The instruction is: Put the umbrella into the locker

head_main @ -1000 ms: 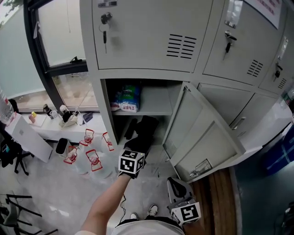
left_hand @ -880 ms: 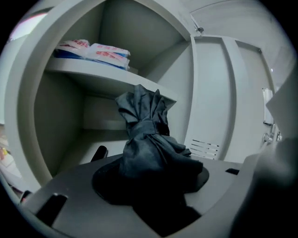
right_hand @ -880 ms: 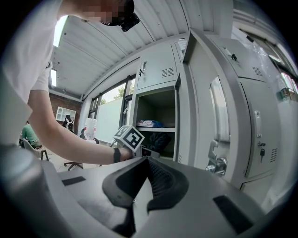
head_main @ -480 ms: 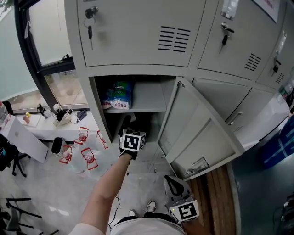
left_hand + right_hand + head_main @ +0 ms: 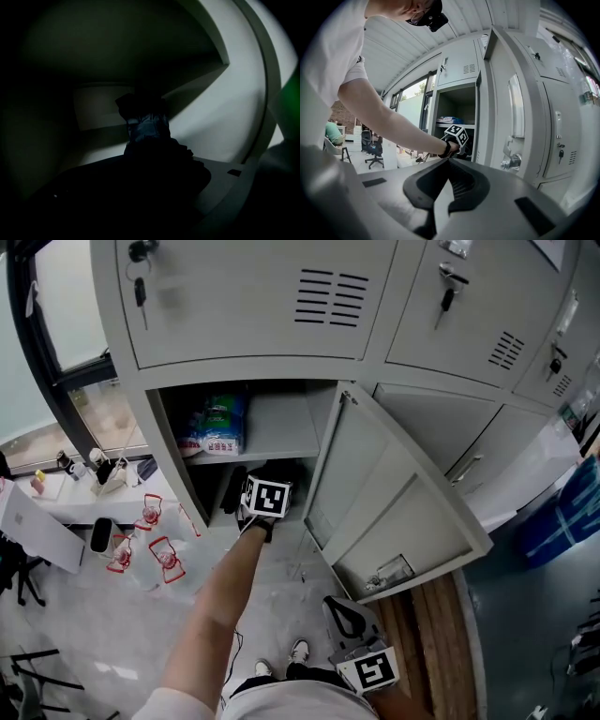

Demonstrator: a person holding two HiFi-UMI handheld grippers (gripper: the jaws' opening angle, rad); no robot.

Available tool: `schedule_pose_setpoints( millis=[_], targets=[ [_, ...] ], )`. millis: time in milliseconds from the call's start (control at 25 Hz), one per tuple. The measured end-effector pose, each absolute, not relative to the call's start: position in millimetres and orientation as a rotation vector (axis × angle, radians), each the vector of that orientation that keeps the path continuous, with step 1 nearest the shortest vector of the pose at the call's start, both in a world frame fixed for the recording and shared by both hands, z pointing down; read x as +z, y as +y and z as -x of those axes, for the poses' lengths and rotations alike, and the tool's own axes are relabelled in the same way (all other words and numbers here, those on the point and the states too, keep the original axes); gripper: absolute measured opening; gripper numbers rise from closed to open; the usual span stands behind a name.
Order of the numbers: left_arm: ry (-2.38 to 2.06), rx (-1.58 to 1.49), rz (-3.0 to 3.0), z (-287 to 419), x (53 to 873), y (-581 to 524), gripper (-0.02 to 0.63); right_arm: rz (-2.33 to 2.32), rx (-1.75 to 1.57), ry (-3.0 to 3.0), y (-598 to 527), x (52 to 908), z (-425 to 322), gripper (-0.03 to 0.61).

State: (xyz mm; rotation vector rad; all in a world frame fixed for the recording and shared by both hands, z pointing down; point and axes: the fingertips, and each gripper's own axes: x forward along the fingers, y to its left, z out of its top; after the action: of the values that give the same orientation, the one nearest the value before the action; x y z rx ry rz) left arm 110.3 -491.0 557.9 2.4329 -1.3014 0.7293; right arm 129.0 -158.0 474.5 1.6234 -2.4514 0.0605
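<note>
Inside, dark, crumpled fabric umbrella (image 5: 149,129).

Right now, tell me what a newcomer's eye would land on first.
The open locker stands out, its door swung wide to the right. The left claw reaches into its dark lower section, gripping the black umbrella, with its jaws just easing slightly wider. A blue-green packet sits on the shelf above.

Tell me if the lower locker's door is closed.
No, the locker door stands swung wide open, leaving the inner shelf exposed.
</note>
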Motion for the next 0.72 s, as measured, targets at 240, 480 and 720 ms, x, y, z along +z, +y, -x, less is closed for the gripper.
schedule_pose_setpoints(
  millis=[240,480,720],
  targets=[
    [-1.326,0.824,-2.286,-104,575,-500,0.262,-1.646,0.057,-2.441,-155,474,-136,0.015],
    [-1.300,0.816,-2.262,-101,577,-502,0.279,-1.658,0.054,-2.441,-159,472,-141,0.015],
    [-1.299,0.715,-2.288,-96,569,-501,0.285,-1.652,0.042,-2.466,-162,469,-138,0.015]
  ],
)
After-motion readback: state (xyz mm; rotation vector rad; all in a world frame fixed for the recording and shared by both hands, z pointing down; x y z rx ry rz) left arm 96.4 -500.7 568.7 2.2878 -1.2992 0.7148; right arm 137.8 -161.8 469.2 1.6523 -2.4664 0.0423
